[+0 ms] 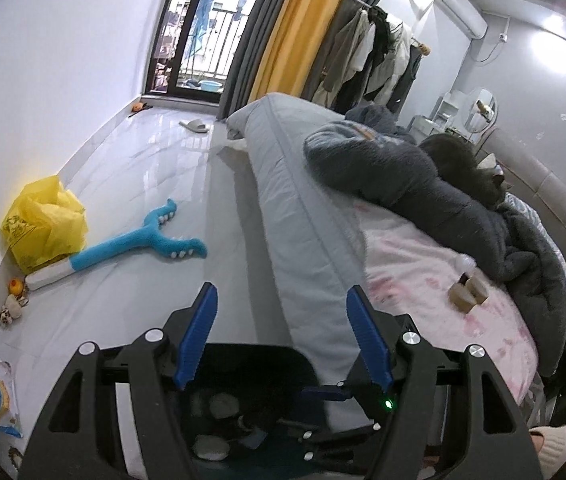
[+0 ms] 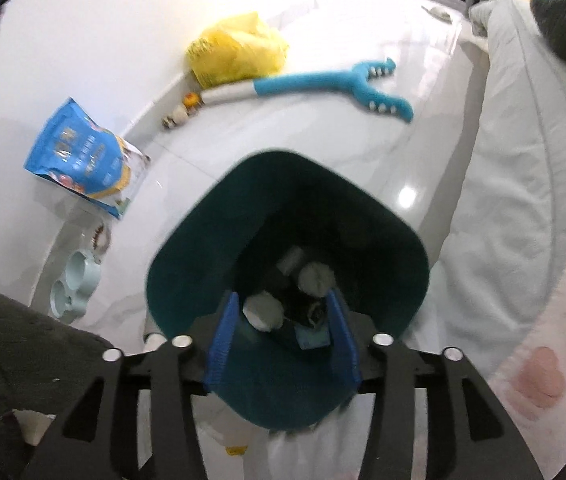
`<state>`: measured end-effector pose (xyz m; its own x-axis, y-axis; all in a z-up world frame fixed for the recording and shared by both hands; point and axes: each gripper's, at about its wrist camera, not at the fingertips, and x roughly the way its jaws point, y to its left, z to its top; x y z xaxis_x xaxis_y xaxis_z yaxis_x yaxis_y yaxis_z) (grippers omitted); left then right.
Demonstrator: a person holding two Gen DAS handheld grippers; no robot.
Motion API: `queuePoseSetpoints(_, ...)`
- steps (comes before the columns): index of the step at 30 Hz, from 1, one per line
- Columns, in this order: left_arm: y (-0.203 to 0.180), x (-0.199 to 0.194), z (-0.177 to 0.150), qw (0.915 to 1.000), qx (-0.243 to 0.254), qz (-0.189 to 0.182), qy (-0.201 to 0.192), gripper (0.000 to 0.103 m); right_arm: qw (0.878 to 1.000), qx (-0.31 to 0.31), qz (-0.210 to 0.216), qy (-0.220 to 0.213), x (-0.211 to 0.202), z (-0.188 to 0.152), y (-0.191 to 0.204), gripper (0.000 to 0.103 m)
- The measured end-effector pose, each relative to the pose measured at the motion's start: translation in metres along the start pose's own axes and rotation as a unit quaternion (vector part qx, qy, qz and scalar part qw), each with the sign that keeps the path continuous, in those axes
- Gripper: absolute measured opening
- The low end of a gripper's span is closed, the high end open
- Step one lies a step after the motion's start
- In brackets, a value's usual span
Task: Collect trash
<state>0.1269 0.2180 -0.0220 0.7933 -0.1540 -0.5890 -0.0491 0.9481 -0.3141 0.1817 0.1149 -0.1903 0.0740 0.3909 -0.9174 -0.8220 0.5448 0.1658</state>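
In the right wrist view my right gripper [image 2: 283,298] hangs open, pointing down into a dark teal bin [image 2: 287,157] on the white floor. Nothing sits between its blue pads [image 2: 223,336]. Crumpled white paper balls [image 2: 315,278] and a small blue box [image 2: 313,338] lie at the bin's bottom. In the left wrist view my left gripper [image 1: 281,300] stands open and empty above the same bin [image 1: 243,354], facing the floor beside the bed. A few small brown and white items [image 1: 467,294] rest on the pink sheet.
A yellow plastic bag [image 2: 239,54] sits against the wall. Near it are a blue plush toy [image 2: 323,84], small toys [image 2: 181,114] and a blue pouch [image 2: 83,156]. A pale blue bowl tray [image 2: 71,284] lies nearer. The bed [image 1: 303,216] with dark blankets [image 1: 423,188] fills the right.
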Motion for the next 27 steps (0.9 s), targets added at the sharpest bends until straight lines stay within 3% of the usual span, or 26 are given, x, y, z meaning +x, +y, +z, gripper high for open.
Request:
queuePoseSetpoints(12,-0.056,0.011,0.012,0.9992,0.013,-0.029,-0.022,0.079,0.994,0.018,-0.016,-0.108,-0.082,-0.021,-0.036,0.068)
queuePoseSetpoints(27,-0.116,0.044,0.011,0.9975,0.052,-0.045,-0.015,0.093,0.976,0.078,-0.072,-0.190,-0.157,-0.054,-0.117,0.072)
